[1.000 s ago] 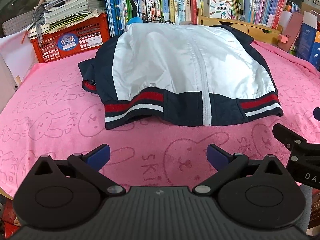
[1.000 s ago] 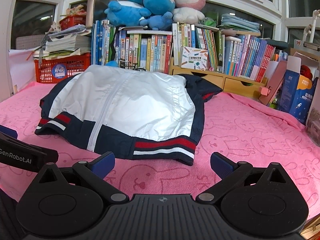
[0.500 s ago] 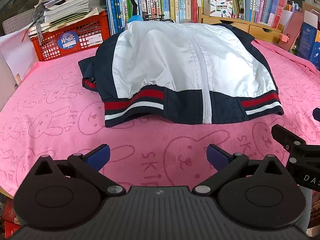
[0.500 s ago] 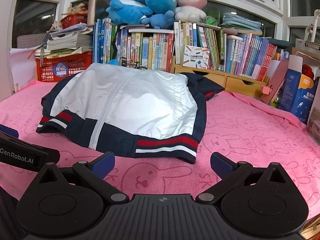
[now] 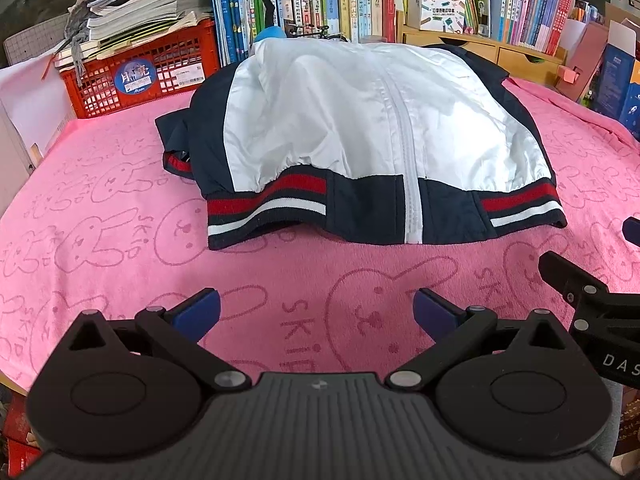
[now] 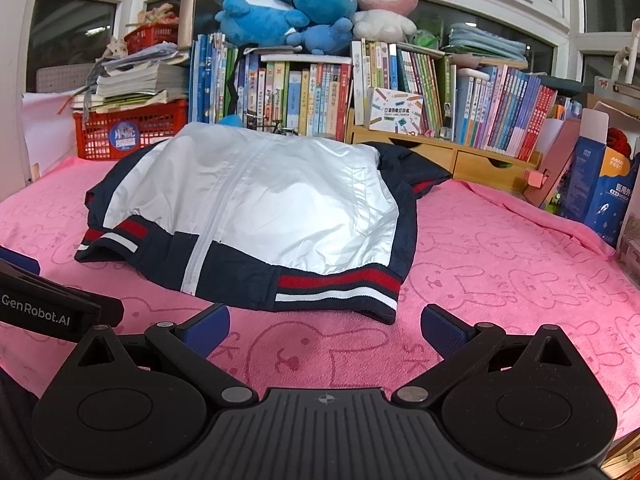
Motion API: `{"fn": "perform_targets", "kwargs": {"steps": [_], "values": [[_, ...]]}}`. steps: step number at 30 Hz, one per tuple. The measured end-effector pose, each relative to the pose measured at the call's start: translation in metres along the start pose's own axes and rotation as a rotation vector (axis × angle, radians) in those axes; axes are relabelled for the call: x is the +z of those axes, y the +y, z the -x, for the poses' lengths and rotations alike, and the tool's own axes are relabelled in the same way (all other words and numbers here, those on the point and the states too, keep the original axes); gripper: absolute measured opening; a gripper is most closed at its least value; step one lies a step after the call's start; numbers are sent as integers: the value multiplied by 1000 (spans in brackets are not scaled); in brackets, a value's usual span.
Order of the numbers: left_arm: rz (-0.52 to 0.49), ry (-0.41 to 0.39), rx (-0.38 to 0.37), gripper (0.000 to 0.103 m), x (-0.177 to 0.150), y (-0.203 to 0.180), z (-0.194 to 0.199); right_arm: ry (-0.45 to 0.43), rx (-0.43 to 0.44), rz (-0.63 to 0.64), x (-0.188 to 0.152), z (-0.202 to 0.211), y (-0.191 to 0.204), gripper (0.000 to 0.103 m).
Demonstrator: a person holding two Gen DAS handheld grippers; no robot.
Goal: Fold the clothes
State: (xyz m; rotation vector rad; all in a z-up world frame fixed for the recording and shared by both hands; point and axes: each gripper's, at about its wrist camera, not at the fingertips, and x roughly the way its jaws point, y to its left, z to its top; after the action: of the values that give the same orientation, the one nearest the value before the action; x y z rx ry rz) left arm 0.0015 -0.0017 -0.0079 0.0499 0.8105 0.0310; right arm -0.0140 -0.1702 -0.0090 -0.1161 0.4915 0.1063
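A white-and-navy zip jacket [image 5: 360, 132] with red and white hem stripes lies folded into a puffed bundle at the middle of the pink bunny-print towel [image 5: 120, 240], hem toward the cameras and sleeves tucked at its sides. The left gripper [image 5: 316, 312] hangs spread wide and empty at 6 o'clock from the hem, apart from it, and the right gripper [image 6: 325, 326] is equally wide and empty just short of the hem's right corner. At 12 o'clock behind the jacket stand a row of books [image 6: 304, 96], with a red crate [image 5: 140, 72] at 10 o'clock.
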Motion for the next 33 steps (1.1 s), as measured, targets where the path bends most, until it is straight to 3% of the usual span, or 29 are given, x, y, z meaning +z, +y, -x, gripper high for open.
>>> {"fn": "perform_targets", "kwargs": {"steps": [19,24,33], "values": [[-10,-9,-5,103,2,6,-6,-5,-3,35,3,-8,2,103],[8,-36,54,103,10,29,-12,14,-85,82,5,-30,-9,103],[33,-8,83,103,9,50,-37,68,-193,77,-2,-74,-29,103]]}}
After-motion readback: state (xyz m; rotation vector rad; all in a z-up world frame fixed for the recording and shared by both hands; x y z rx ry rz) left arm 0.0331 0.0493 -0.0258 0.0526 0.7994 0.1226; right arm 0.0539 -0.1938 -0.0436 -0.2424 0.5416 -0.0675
